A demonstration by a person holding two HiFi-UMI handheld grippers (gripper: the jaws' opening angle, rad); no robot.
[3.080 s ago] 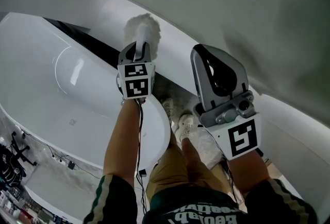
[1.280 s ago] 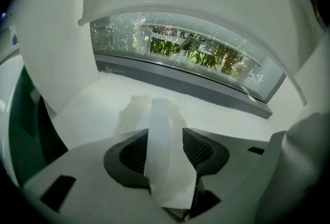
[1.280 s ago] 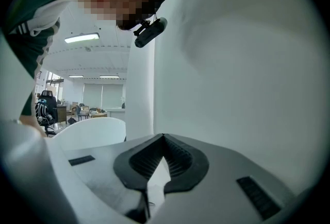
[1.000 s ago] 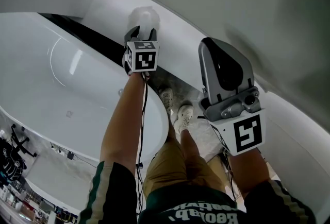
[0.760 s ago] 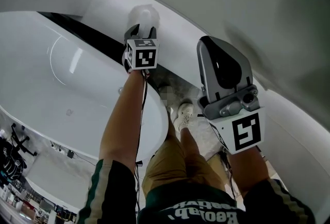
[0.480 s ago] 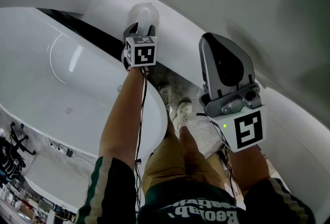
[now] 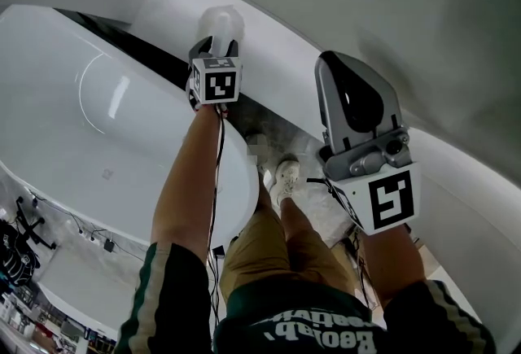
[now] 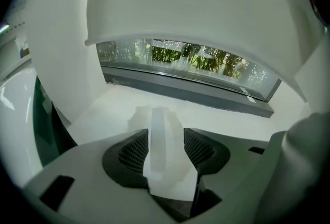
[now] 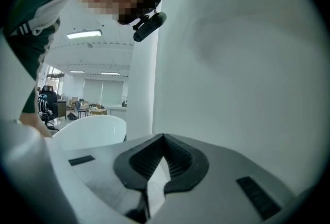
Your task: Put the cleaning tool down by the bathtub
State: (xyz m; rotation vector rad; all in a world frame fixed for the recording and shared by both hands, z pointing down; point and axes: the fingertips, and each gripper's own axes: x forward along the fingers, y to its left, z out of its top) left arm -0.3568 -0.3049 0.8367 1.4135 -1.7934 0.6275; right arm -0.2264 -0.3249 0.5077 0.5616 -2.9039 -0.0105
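While right gripper [image 9: 164,140] stays shut, left gripper [image 8: 166,138] loosens, opening round the cleaning tool [image 7: 222,20].

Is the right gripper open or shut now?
Shut: on the right gripper the jaw tips meet, with nothing between them.

A white sneaker [image 7: 285,175] stood on the speckled floor [image 7: 313,202], below tan shorts [image 7: 269,251]. A window [image 8: 191,61] showed green plants above a gray sill [image 8: 185,93]. Far off, a ceiling light [image 9: 84,34] glowed over desks and chairs [image 9: 77,108], near a white column [image 9: 140,84].
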